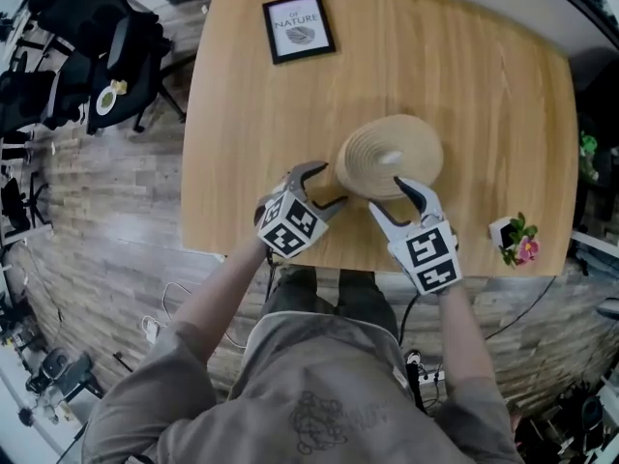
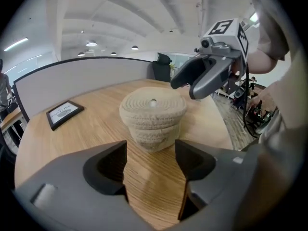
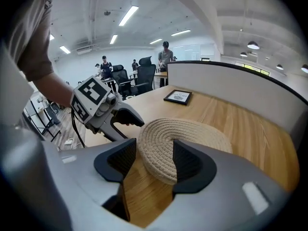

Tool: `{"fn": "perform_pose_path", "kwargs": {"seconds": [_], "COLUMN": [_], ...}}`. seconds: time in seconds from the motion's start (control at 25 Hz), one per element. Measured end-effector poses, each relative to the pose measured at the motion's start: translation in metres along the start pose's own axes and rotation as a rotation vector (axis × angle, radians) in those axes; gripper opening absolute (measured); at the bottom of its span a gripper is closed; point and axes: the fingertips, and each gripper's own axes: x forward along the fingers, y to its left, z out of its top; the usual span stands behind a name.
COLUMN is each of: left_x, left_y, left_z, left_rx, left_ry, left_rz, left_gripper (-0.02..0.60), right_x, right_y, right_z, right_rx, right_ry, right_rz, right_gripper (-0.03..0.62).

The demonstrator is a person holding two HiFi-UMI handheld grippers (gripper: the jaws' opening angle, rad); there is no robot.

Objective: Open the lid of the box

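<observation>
Right gripper (image 3: 154,154) hides the lid's (image 3: 192,134) near rim — framed picture's (image 3: 177,96) fine print illegible

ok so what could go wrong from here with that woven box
1. The left gripper and right gripper are both open and grip nothing. If only the lid gets pinched, the whole woven box may lift with it.
2. The box sits near the table's front edge, so a tug could drag it off.
3. The grippers are close together and might collide.
</observation>
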Motion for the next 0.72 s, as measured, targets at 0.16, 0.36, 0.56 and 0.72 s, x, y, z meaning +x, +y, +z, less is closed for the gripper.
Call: {"fn": "perform_pose_path", "kwargs": {"seconds": [0.16,0.36,0.56,0.72], "left_x": [0.015,0.027,0.029,0.03], "left_y": [-0.004,-0.011,-0.005,-0.005], "left_z": [-0.004,-0.006,-0.006,-0.006], "left_rx": [-0.001,0.003,-0.019,-0.019], "left_ry": [0.0,0.006,-0.003,-0.001], "left_rz": [-0.011,-0.025,-0.002,-0.005], "left_gripper": [0.328,0.325,0.264,0.262], "right_x": [0.016,0.032,0.04,0.041], "right_y": [0.003,0.006,0.003,0.002], "right_z": [-0.013,-0.026,-0.033,-0.035], "right_rx": [-0.055,-0.177,-0.367,-0.44], "right_ry": [0.058,0.137,0.204,0.204], "right_rz": [0.005,-0.017,-0.118,-0.145], "right_gripper": [0.224,0.224,0.222,0.186]}}
